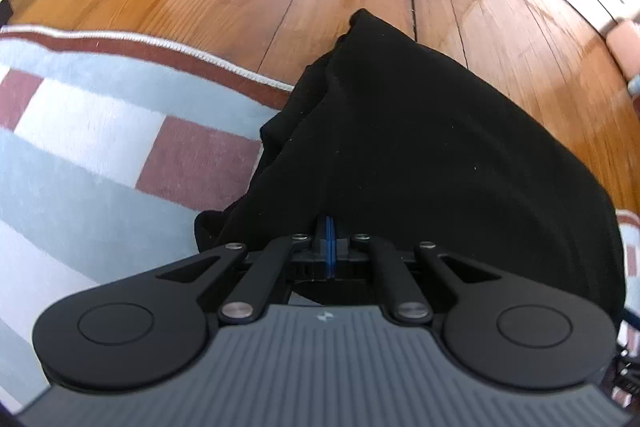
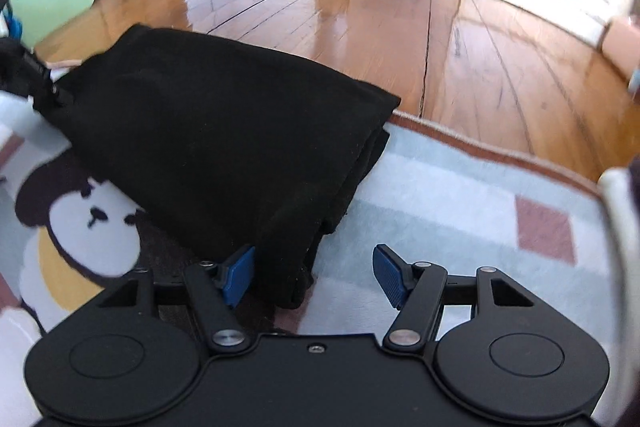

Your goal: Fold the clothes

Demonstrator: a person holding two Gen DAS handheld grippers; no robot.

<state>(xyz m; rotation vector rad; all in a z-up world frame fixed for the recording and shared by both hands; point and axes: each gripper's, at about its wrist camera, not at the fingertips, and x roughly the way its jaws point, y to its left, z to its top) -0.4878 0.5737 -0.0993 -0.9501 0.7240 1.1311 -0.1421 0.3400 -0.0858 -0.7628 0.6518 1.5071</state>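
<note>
A black garment (image 1: 400, 147) is folded into a thick stack, partly on the rug and partly over the wood floor. My left gripper (image 1: 330, 227) is shut on the garment's near edge, with the cloth draped over its tips. In the right wrist view the same black garment (image 2: 224, 131) lies folded on the rug. My right gripper (image 2: 314, 273) is open, its blue pads (image 2: 388, 273) on either side of the garment's near corner, not pressing on it. The left gripper's dark body (image 2: 36, 75) shows at the garment's far left edge.
A patterned rug (image 1: 100, 147) with pale blue, white and maroon blocks and a cartoon animal (image 2: 92, 219) lies under the garment. Glossy wood floor (image 2: 360, 19) stretches beyond the rug's edge. White doors and a green wall stand at the back.
</note>
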